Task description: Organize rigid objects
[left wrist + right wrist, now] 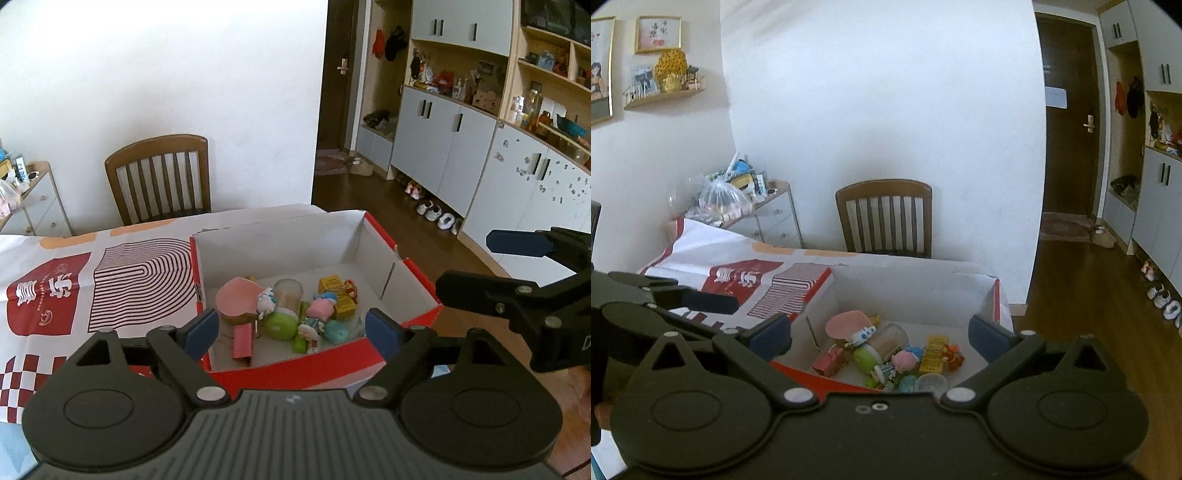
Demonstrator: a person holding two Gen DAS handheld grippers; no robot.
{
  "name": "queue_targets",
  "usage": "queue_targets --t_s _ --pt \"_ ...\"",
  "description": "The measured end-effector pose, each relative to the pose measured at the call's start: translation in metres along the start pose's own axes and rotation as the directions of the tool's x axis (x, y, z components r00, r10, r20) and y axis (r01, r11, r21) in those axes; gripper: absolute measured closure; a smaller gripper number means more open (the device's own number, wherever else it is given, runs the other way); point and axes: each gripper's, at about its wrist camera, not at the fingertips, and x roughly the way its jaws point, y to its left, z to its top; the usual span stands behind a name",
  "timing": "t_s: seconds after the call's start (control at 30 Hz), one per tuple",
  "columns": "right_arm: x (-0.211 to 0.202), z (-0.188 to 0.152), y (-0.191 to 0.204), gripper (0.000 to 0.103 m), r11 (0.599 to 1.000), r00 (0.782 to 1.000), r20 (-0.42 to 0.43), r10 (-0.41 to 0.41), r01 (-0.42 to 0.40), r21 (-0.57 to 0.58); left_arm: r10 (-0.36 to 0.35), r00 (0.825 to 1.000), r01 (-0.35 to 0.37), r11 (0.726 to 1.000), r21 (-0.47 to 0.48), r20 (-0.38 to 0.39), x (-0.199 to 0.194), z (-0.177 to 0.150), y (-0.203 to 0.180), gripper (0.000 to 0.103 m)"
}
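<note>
We note both claws empty, jaws apart: left claw (291, 328), right claw (881, 332). Toys lie heaped in the red box (402, 280), centre frame, on the bench (55, 266). Risk: reaching in could snag neighbouring toys.

Cardboard box (280, 251) matt; toys (284, 314) glossy plastic (prob.); wood chair (159, 177) w/ sheen.

The left tool (291, 334) and right tool (881, 334) both gape wide, empty, angled downward.
</note>
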Motion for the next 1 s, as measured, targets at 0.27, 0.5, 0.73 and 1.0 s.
queue_targets --t_s 0.27,0.5,0.73,1.0 --pt "-0.017 -0.005 0.001 0.0 0.999 1.0 0.02 -0.023 0.022 0.036 -0.009 0.998 0.01 1.0 -0.006 0.059 -0.022 -0.006 -0.008 0.0" --pt "-0.027 -0.009 0.003 0.0 0.998 0.999 0.026 -0.032 0.031 0.063 -0.009 0.998 0.011 0.999 -0.032 0.066 -0.031 -0.01 -0.007 0.0" --pt "-0.032 -0.011 0.005 0.0 0.996 0.999 0.022 -0.03 0.028 0.09 0.01 0.997 -0.007 0.999 -0.045 0.077 -0.038 -0.014 -0.007 0.0" --pt "-0.035 -0.014 0.008 0.0 0.995 1.0 0.01 -0.029 0.028 0.098 0.034 0.995 -0.032 0.999 -0.028 0.09 -0.045 -0.018 -0.011 0.0"
